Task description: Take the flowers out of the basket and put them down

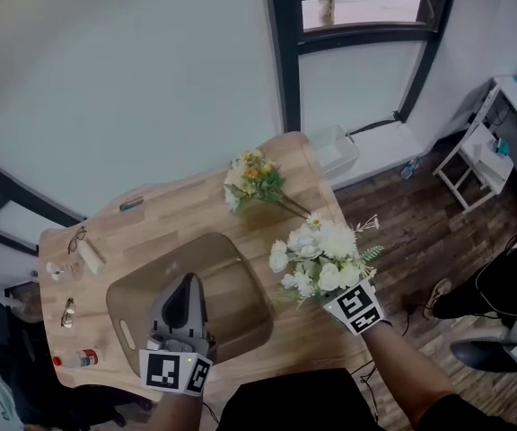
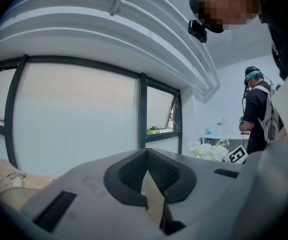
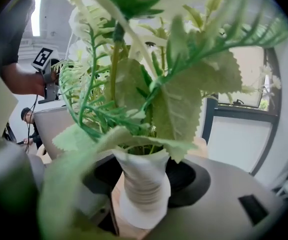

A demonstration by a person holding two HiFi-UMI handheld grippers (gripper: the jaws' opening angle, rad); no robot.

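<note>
I'm holding the white bouquet (image 1: 321, 259) right of centre, beside the basket (image 1: 240, 299), in the right gripper (image 3: 141, 184), jaws gripping its wrapped stem; I'm judging it light, soft, crushable, so the stem suits. The left gripper (image 1: 187, 281) is hovering over the basket, jaws together, empty

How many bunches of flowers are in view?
2. The white bunch with green leaves is held by the right gripper near the wooden table's right edge; the yellow-and-orange bunch lies on its far side. None seems hidden.
</note>
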